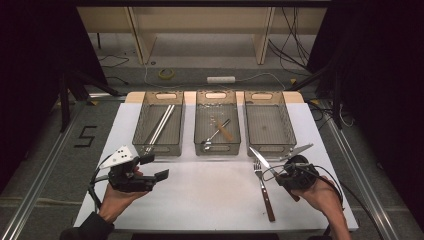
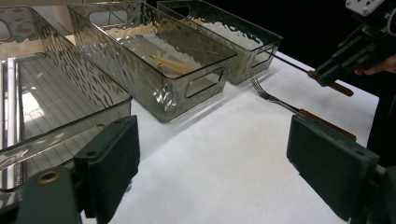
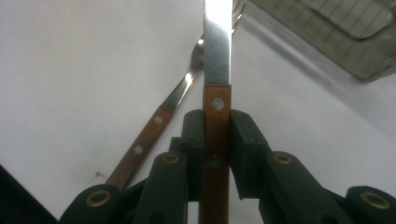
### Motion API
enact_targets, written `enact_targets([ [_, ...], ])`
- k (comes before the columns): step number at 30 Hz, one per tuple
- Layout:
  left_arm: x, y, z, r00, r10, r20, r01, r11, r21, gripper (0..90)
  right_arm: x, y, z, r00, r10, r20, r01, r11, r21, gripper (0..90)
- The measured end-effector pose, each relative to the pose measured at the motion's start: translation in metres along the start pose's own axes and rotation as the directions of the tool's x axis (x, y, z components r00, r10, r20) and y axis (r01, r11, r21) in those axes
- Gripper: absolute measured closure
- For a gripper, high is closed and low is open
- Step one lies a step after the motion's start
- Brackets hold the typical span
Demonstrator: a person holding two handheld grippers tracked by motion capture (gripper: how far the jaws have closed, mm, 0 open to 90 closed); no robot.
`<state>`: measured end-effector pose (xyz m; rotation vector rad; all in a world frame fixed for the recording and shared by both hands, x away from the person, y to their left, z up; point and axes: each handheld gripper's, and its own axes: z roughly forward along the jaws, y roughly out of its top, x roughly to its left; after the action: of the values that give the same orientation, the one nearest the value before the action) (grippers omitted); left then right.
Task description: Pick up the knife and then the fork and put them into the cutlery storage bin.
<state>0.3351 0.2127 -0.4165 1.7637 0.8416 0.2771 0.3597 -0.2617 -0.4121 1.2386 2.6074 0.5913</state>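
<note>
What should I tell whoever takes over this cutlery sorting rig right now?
Right gripper: jaws shut on the knife by its wooden handle, near the right bin.
Left gripper: jaws open, holding nothing, in front of the left bin.
Fork lies on the table beside the knife.
Done: long metal pieces in the left bin, a utensil in the middle bin.
Left: probably bin the knife, then the fork.

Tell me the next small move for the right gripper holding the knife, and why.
Probably lift and carry the knife forward over the right bin. The right gripper is shut on its wooden handle, blade pointing toward that bin, which looks empty, while the other two bins already hold utensils. The fork lies on the table, and the left gripper is open, holding nothing.
</note>
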Motion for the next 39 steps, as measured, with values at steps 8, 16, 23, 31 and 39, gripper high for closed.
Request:
enact_targets([
  [8, 0.001, 0.0, -0.001, 1.0, 0.0, -0.004, 0.0, 1.0, -0.006, 17.0, -0.009, 0.022, -0.003, 0.9999, 0.005, 0.013, -0.005, 0.999, -0.046, 77.4],
  [16, 0.002, 0.0, -0.002, 0.9999, -0.005, -0.009, 0.005, 0.9999, -0.014, 16.9, -0.021, 0.043, -0.005, 0.9993, 0.034, 0.011, -0.033, 0.995, -0.09, 77.4],
  [23, 0.002, 0.0, -0.001, 0.9999, -0.005, -0.01, 0.005, 0.9999, -0.014, 16.9, -0.029, 0.065, -0.003, 0.9992, 0.033, 0.022, -0.03, 0.994, -0.103, 77.4],
  [31, 0.002, 0.0, -0.002, 0.9999, -0.004, -0.012, 0.004, 0.9998, -0.021, 16.9, -0.038, 0.091, -0.004, 0.9985, 0.04, 0.038, -0.036, 0.993, -0.114, 77.4],
  [39, 0.002, 0.0, -0.002, 0.9999, -0.005, -0.011, 0.005, 0.9997, -0.022, 16.9, -0.046, 0.11, 0.002, 0.9979, 0.053, 0.036, -0.049, 0.994, -0.101, 77.4],
])
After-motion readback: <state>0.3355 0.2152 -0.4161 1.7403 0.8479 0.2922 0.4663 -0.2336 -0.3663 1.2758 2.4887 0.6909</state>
